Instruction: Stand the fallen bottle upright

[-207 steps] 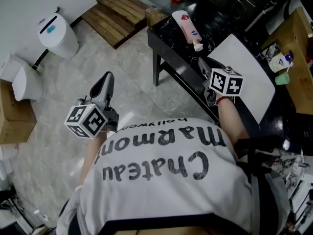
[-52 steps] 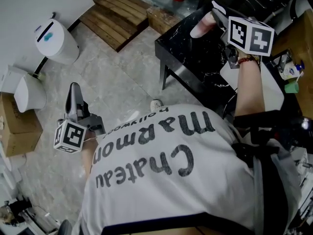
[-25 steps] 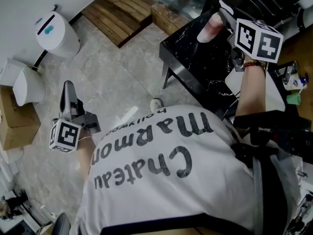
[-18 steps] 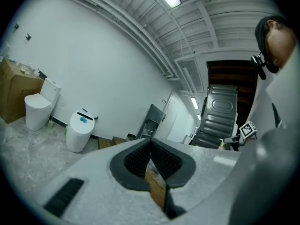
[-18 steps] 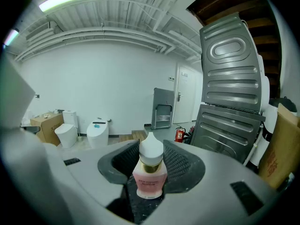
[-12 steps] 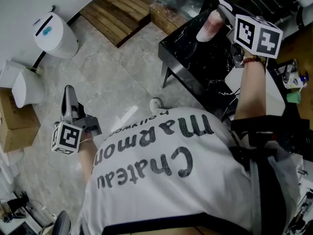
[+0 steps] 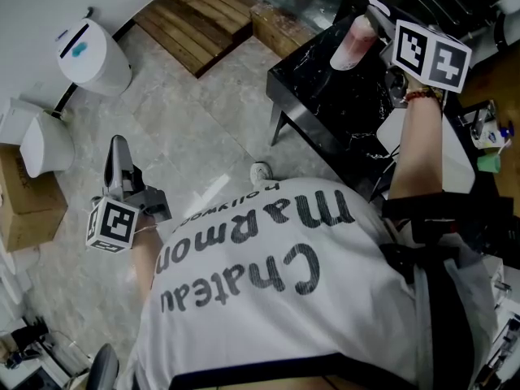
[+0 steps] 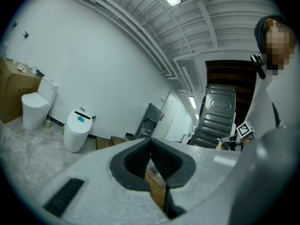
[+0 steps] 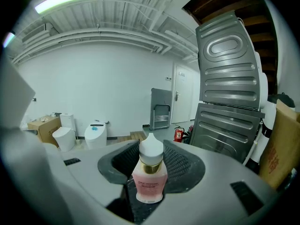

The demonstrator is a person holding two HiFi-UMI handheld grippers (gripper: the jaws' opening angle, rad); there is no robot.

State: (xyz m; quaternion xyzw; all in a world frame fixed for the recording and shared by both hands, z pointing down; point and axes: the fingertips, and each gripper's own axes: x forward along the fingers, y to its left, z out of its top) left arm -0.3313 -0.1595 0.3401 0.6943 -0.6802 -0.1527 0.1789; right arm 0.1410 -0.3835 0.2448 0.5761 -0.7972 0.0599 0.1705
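A pink bottle [image 7: 353,45] with a white cap and gold collar stands upright between the jaws of my right gripper [image 7: 367,24], over the far part of the black marble-patterned table [image 7: 325,104]. In the right gripper view the bottle [image 9: 150,178] fills the gap, with both ribbed pads pressed on its sides, so the right gripper [image 9: 151,149] is shut on it. Whether its base touches the table is hidden. My left gripper [image 7: 119,146] hangs over the floor at the left, away from the table. Its pads meet at the tips with nothing between them [image 8: 151,142].
A white board [image 7: 455,165] lies on the table's right part. On the tiled floor stand a white bin [image 7: 84,55], a white toilet [image 7: 45,140], a cardboard box [image 7: 24,210] and a wooden pallet [image 7: 203,10]. A grey ribbed metal panel [image 9: 229,78] rises behind the table.
Eight seconds ago the bottle lay on its side on the table; now it is upright in the right gripper. The left gripper has sunk to the left. Nothing has moved over the last second.
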